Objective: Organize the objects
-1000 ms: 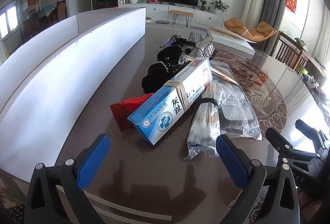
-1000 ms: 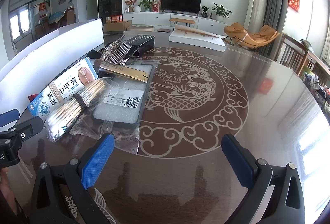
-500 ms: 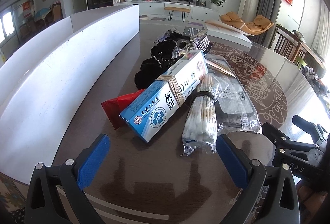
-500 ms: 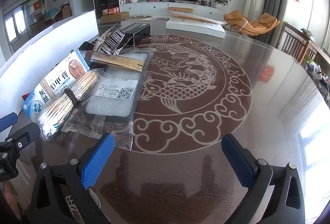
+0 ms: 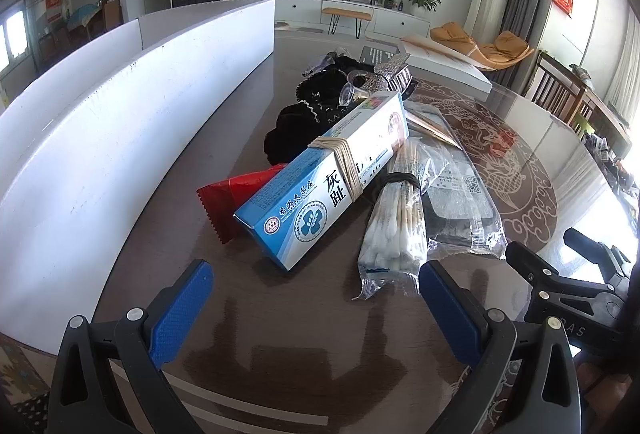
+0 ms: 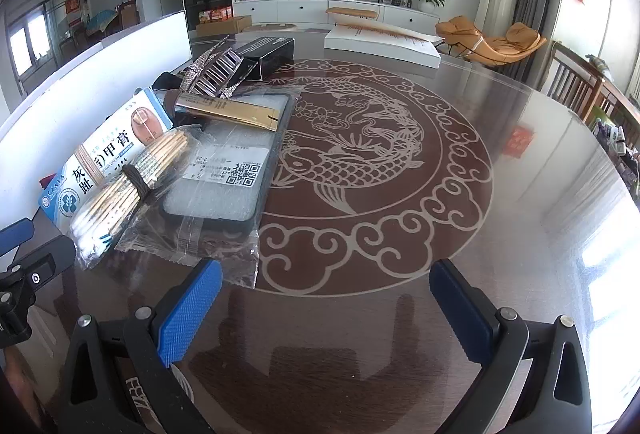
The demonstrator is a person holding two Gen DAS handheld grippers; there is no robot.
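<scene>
Both grippers are hovering spread wide and empty over the desk (image 6: 520,218). The blue box (image 5: 320,190) is lying straight ahead of the left gripper (image 5: 316,304), long axis running away rightward; the right gripper (image 6: 326,302) is sitting farther off.

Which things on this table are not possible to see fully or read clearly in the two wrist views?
- Red packet: left wrist view, its right end hidden under the blue-and-white box.
- Black fabric item: left wrist view, partly behind the box; what it is stays unclear.
- Label with QR code: right wrist view, print too small to read.
- Black box: right wrist view, partly behind the rhinestone hair clip.
</scene>
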